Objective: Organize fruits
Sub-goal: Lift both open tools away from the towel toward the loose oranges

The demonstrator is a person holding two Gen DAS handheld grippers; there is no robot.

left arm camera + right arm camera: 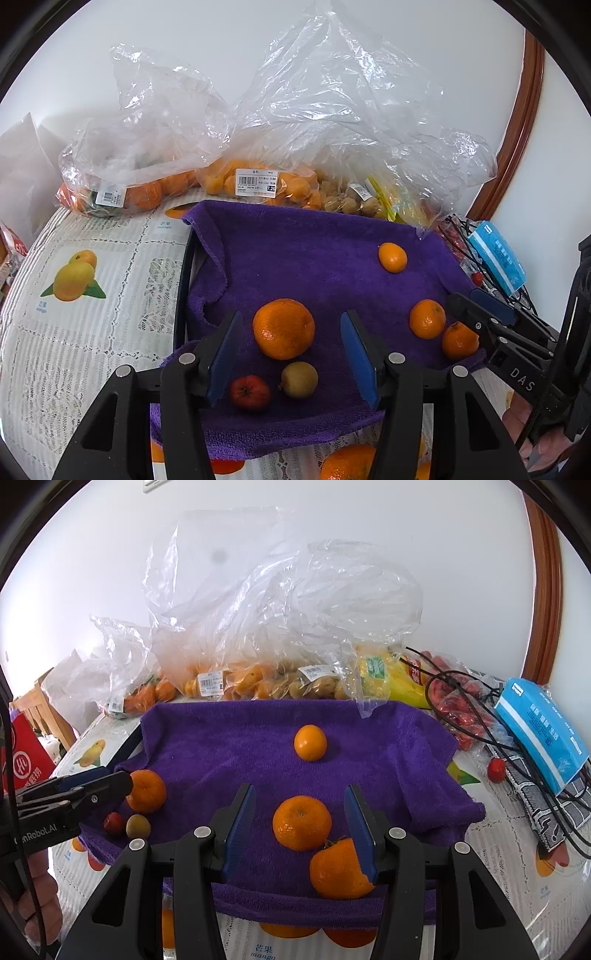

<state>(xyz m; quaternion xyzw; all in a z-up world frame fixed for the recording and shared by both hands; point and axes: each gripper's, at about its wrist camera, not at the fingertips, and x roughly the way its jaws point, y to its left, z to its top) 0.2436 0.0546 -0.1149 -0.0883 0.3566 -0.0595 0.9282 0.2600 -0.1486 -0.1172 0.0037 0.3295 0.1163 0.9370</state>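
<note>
Large orange: round, dimpled peel; lies on the purple towel, between the pads of the left hand-held gripper but touching neither.
Small red fruit: smooth, apple-shaped; on the towel's near edge, just below the large orange.
Green-brown fruit: smooth, egg-shaped; just beside the red fruit on the towel.
Middle mandarin: flattened round, glossy pitted skin; on the towel between the right hand-held gripper's pads, clear of both.
Stemmed mandarin: lumpy, a dry stem on top; at the towel's near edge, its right side against or behind the right blue pad; I cannot tell which.
Small round orange: smooth; alone toward the towel's far side.
Left hand-held gripper: jaws apart, nothing clamped; black plastic arms, flat blue ribbed pads.
Right hand-held gripper: jaws apart, pressing on nothing.
Purple towel: plush terry, folded up along its far and left edges, spread on the counter.
Counter: covered with a lace-patterned cloth printed with mangoes.
Plastic bags: clear, crinkled film, holding orange and tan fruit with price labels, behind the towel's far edge.
Blue packet: soft rectangular pack, right of the towel, beside black cables.
</note>
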